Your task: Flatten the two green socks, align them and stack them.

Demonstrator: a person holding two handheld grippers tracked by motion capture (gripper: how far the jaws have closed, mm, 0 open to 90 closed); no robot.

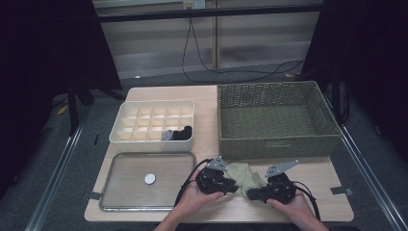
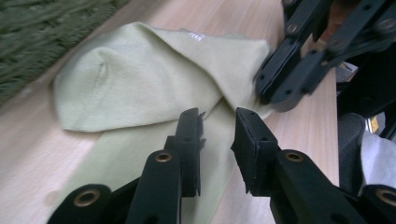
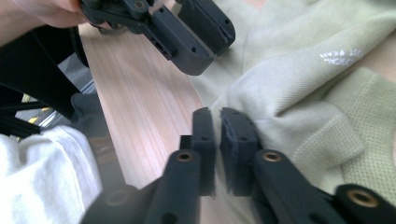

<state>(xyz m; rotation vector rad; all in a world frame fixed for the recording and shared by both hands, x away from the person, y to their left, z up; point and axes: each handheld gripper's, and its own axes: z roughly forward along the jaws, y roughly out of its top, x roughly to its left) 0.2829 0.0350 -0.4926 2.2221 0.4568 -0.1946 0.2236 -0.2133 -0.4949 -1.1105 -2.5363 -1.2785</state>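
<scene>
You had an empty green woven basket (image 1: 276,120) at the far right of the surface (image 1: 207,101), a white divided organizer (image 1: 153,122) left of it, and a metal tray (image 1: 130,185) holding a small white disc (image 1: 150,178).

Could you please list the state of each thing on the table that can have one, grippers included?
Green sock: crumpled and partly folded on the table, between the grippers.
Left gripper: jaws slightly apart, over the sock, not pressing it.
Right gripper: jaws nearly closed, at the sock's edge.
Wicker basket: empty.
Divided box: dark socks in two front compartments.
Tray: holds one white disc.
</scene>
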